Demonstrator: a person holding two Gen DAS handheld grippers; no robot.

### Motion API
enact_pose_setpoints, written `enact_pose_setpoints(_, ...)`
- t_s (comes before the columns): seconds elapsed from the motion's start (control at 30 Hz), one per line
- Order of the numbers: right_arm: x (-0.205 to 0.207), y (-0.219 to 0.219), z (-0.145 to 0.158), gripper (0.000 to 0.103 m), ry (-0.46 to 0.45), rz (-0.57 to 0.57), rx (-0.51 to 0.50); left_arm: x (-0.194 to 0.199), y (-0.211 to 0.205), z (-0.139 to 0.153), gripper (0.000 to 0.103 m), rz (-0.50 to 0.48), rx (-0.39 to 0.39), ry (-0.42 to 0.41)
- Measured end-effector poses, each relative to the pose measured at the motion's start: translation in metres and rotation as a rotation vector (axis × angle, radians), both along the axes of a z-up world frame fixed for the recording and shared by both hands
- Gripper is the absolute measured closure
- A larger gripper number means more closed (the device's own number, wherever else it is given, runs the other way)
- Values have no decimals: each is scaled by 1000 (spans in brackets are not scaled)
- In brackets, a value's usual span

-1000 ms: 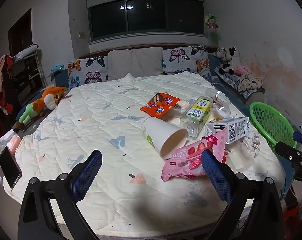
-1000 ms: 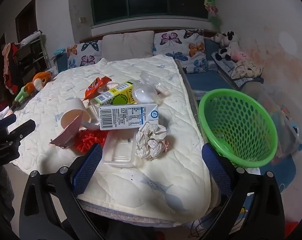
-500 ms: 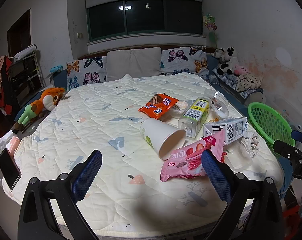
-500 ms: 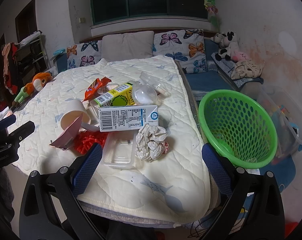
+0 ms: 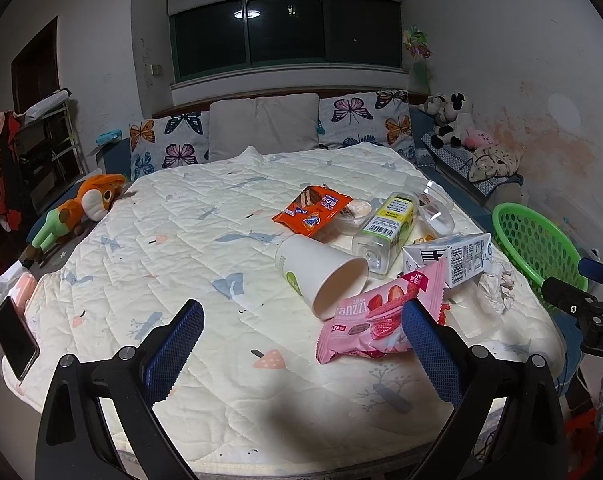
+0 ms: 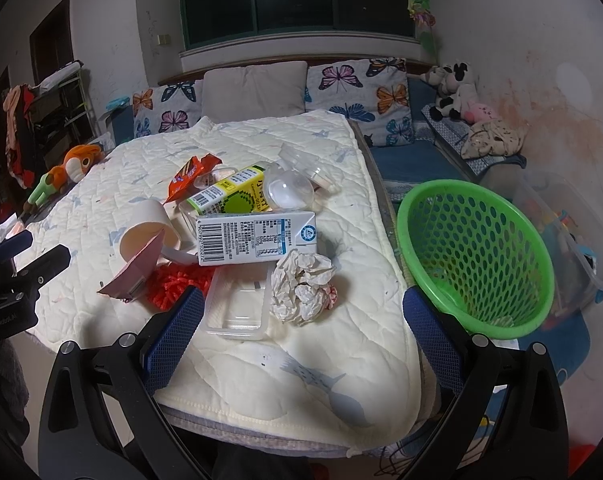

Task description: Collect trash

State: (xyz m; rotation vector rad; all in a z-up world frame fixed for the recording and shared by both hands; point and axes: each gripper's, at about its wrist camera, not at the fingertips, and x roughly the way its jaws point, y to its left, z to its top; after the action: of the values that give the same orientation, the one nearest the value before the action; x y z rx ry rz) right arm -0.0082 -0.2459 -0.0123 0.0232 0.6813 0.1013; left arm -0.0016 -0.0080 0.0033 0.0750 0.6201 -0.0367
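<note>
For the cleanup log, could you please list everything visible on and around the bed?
Paper cup: 1, white, on its side mid-bed.
Snack wrappers: 2, pink at near edge, orange farther back.
Bottle: 1, clear with yellow-green label, lying behind cup.
Carton: 1, white, in front of bottle.
Crumpled tissue: 1, white, before carton.
Clear tray: 1, beside tissue.
Basket: 1, green, right of bed.
Plush toy: 1, orange-green, left edge.
Phone: 1, black, left corner.
Left gripper: open, empty.
Right gripper: open, empty.
</note>
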Motion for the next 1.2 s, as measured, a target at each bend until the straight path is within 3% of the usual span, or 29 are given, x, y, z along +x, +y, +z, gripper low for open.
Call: enact_pose_setpoints(1.2, 20, 8, -7, 4, 26, 20, -10, 10, -1, -17, 7, -2, -9, 28)
